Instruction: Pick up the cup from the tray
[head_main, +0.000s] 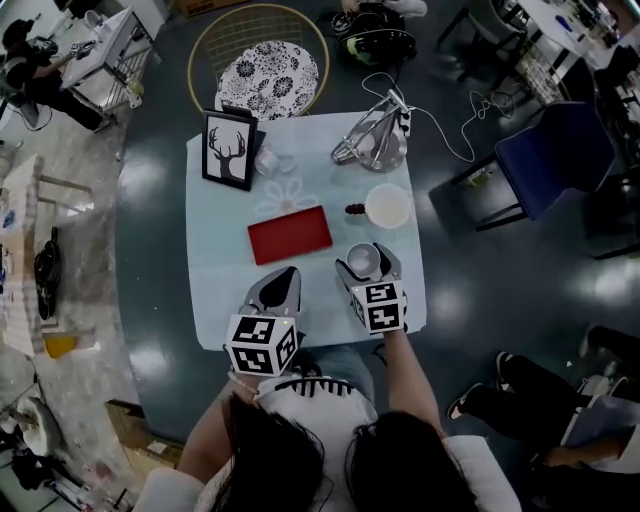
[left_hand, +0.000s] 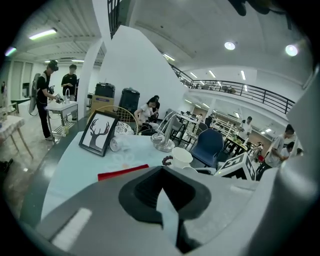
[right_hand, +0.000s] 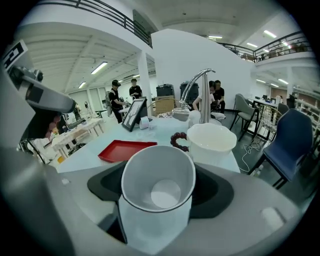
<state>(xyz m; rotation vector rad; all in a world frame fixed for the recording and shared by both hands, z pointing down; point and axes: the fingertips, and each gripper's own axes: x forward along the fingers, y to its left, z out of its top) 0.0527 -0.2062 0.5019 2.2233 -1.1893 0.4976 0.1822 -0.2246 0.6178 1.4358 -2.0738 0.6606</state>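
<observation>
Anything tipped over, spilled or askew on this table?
A small white cup lies on its side beside the deer picture frame, rather than upright. No spill shows. The red tray lies slightly askew on the tablecloth.

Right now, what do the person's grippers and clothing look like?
The left gripper and right gripper are matching grey shells that taper toward the tips, with dark pads lining the jaws. Each carries a white cube printed with black square markers. No cables show. The person wears a white top with dark markings.
</observation>
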